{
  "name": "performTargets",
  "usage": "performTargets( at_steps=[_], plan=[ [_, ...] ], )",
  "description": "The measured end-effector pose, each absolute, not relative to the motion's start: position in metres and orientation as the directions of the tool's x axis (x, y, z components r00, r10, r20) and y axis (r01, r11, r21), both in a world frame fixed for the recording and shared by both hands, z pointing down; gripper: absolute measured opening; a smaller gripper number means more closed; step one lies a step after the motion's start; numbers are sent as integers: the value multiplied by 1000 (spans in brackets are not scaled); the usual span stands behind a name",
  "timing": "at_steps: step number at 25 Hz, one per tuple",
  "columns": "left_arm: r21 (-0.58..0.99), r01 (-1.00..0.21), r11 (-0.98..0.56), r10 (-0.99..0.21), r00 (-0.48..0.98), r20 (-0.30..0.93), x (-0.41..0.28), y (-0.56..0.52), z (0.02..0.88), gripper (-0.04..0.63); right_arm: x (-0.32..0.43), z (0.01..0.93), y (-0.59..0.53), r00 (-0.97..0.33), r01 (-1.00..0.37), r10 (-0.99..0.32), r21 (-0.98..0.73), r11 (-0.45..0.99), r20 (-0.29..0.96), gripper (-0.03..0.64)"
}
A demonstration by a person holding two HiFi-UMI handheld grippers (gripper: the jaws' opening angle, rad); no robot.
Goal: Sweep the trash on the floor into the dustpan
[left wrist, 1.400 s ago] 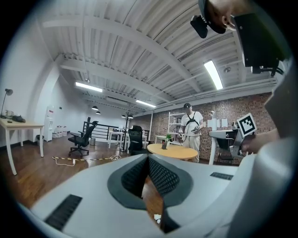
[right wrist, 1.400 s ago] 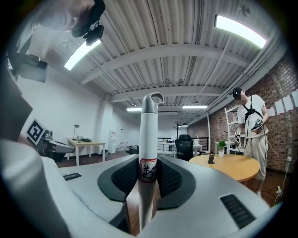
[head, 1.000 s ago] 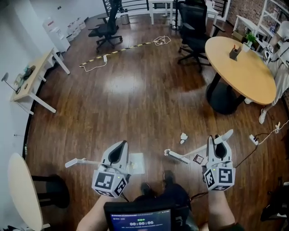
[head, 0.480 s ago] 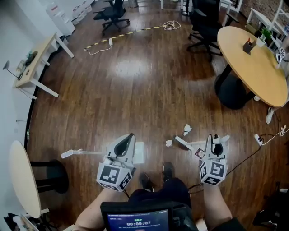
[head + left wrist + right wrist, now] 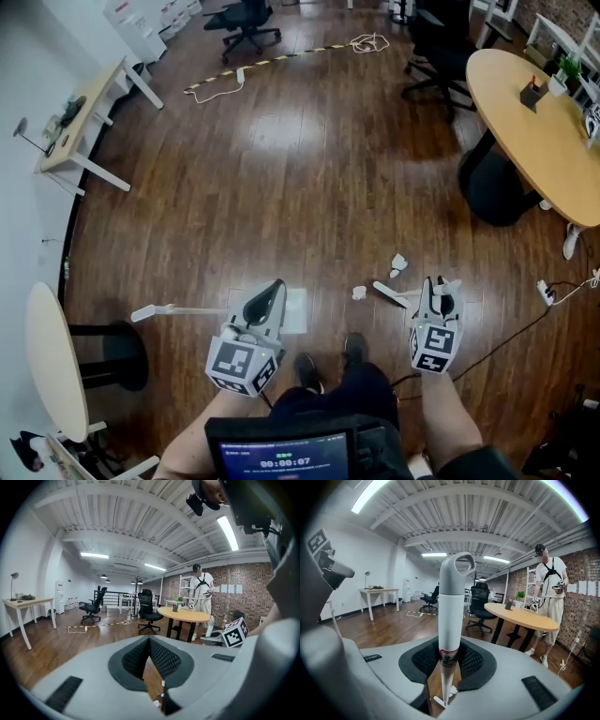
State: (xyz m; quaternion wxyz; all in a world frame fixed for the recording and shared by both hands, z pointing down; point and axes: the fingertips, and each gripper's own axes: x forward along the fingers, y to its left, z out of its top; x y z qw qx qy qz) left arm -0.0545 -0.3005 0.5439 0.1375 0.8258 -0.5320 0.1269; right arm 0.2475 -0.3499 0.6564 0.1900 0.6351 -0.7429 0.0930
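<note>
A white dustpan lies on the wood floor, its long handle running left. My left gripper hangs over it, shut; in the left gripper view the left gripper has no handle between its pads. My right gripper is shut on the grey-and-white broom handle, which stands upright between the pads. The broom head rests on the floor left of that gripper. One crumpled paper scrap lies just beyond the head, another scrap to its left, between broom and dustpan.
A round wooden table and black office chairs stand at the right and back. A cable trails on the floor at the right. A small white round table is at my left. A person stands by the wooden table.
The broom head has come forward and left, close to the paper scraps. A second scrap has come into sight beside it. The left gripper stays over the dustpan.
</note>
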Motion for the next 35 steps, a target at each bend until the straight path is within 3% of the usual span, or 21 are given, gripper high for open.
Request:
performTargets(
  at_steps=[10, 20, 35],
  plan=[
    [41, -917, -396, -841, 380, 386, -56, -294, 540, 3, 251, 652, -375, -29, -994, -909, 81, 69, 416, 112],
    [32, -929, -368, -852, 351, 388, -72, -286, 550, 3, 179, 665, -365, -184, -974, -863, 31, 225, 470, 114],
    [66, -880, -471, -811, 461, 360, -215, -230, 570, 3, 37, 686, -300, -111, -991, -832, 4, 134, 543, 118]
  ],
)
